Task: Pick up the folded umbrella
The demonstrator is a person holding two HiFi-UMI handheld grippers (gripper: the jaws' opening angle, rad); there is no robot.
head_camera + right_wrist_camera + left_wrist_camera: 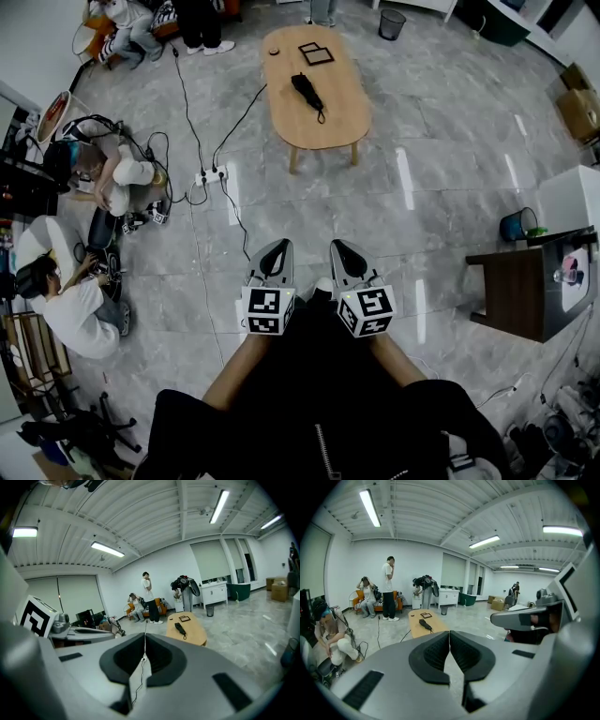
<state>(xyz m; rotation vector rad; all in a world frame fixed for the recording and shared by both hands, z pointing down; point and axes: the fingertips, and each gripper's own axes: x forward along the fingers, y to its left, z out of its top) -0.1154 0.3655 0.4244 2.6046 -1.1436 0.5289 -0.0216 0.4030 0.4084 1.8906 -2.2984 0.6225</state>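
Folded umbrella (307, 92) on table (328, 120), well ahead of closed, empty left gripper (279, 246) and right gripper (339, 246)

Grey left claw (278, 246) and right claw (336, 246) bear black pads (436, 656) and black-and-white marker cubes (269, 311); black zipped jacket (309, 412).

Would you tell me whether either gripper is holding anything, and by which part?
Nothing is held. The left gripper and right gripper are both shut and empty; the folded umbrella lies far off on the wooden table.
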